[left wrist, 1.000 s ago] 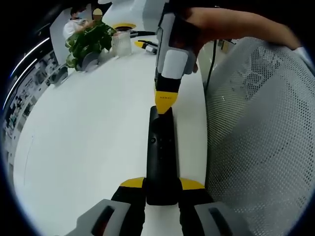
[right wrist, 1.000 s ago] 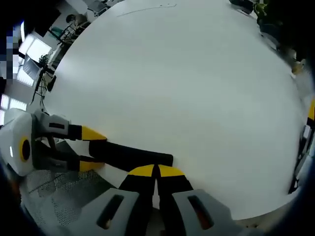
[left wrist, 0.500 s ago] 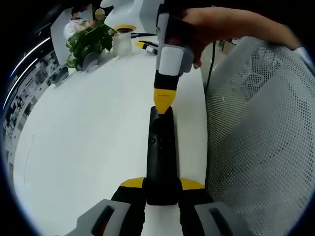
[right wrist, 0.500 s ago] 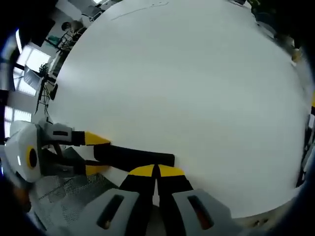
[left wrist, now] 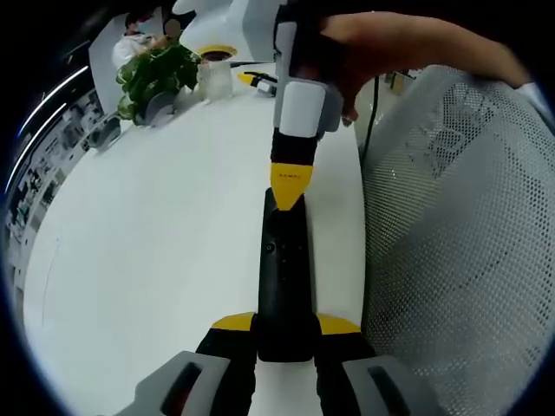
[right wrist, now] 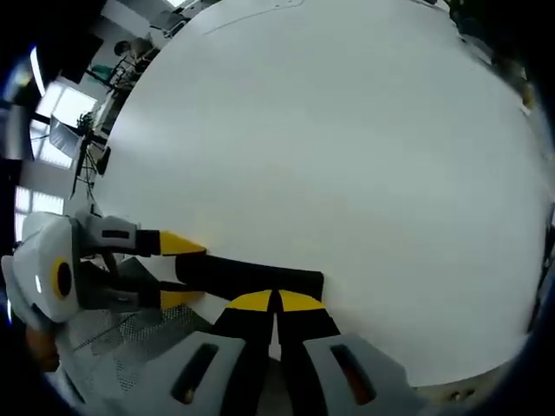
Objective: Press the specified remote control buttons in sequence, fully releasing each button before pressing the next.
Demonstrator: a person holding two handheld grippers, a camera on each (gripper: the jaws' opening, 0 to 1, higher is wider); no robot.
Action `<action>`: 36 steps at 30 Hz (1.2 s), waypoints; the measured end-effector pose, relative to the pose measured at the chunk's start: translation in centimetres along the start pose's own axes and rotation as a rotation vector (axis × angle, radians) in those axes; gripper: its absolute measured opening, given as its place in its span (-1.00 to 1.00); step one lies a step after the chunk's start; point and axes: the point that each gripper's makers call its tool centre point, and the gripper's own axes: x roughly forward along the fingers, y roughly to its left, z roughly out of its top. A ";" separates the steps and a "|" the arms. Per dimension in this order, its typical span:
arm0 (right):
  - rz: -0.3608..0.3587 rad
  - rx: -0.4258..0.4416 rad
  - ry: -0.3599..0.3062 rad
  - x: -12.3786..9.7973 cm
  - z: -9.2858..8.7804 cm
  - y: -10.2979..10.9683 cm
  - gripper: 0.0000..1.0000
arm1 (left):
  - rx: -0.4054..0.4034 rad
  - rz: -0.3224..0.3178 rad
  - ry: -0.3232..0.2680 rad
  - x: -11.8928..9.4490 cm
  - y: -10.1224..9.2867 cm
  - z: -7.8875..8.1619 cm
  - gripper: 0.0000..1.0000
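Remote control (left wrist: 284, 277) lies along the table's (left wrist: 156, 251) near edge, clamped at one end by the left hand-held gripper (left wrist: 284, 328) so it won't slide under a press. The right hand-held gripper (left wrist: 290, 186) (jaws closed together, holding nothing) points its yellow tip down onto the remote's far end, apparently pressing a button.

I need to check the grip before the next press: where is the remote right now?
In the left gripper view the remote lies on the white table, clamped between the left tool, with the right tool at its far end.
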 end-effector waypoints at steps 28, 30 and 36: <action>0.045 0.018 0.004 -0.1 -0.2 0.3 -1.00 | 0.003 -0.001 0.003 0.0 -0.1 0.0 -0.51; 0.039 0.010 0.005 -0.1 -0.1 0.3 -1.00 | 0.002 -0.001 0.002 0.0 -0.1 0.0 -0.51; 0.025 -0.007 -0.008 -0.2 0.1 0.3 -1.00 | 0.002 -0.001 0.001 0.0 -0.1 0.0 -0.51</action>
